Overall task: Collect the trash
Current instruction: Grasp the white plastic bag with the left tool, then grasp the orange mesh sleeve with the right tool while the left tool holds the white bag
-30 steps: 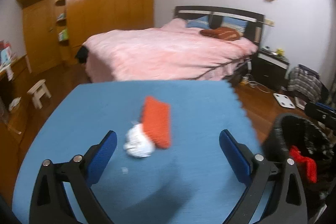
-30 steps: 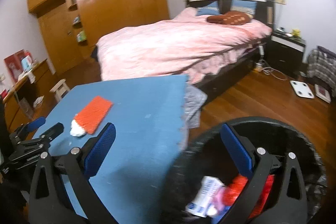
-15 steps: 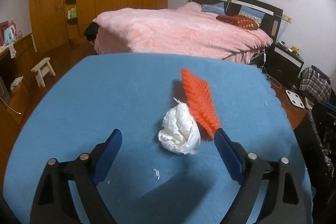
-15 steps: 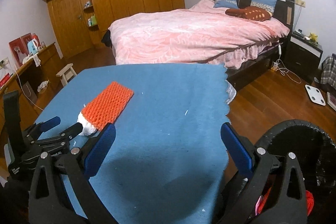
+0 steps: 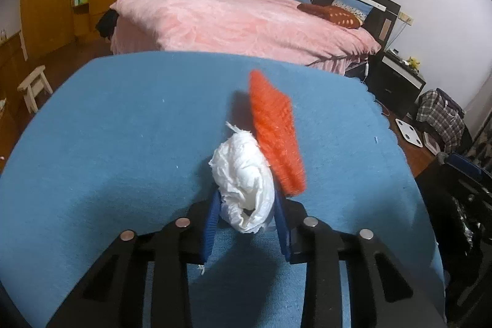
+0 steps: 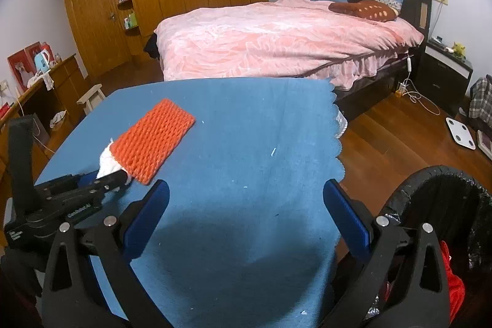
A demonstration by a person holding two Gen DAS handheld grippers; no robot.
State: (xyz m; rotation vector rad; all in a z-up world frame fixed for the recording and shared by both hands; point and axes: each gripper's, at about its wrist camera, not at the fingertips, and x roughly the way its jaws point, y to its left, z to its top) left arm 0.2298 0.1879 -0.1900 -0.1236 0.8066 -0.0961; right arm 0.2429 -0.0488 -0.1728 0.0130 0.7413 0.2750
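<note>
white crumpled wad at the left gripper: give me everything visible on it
The crumpled white tissue-like paper wad looks thin, wrinkled and soft, bunched into a rough ball with a twisted wisp sticking out at its far end. It sits between the left gripper's blue-padded fingers, which are closed on its near part. Its right side touches the orange foam net sleeve. Both are on the blue felt-like table cover.

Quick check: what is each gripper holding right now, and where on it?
Left gripper pinches the white crumpled tissue at its near end; right gripper holds nothing.
</note>
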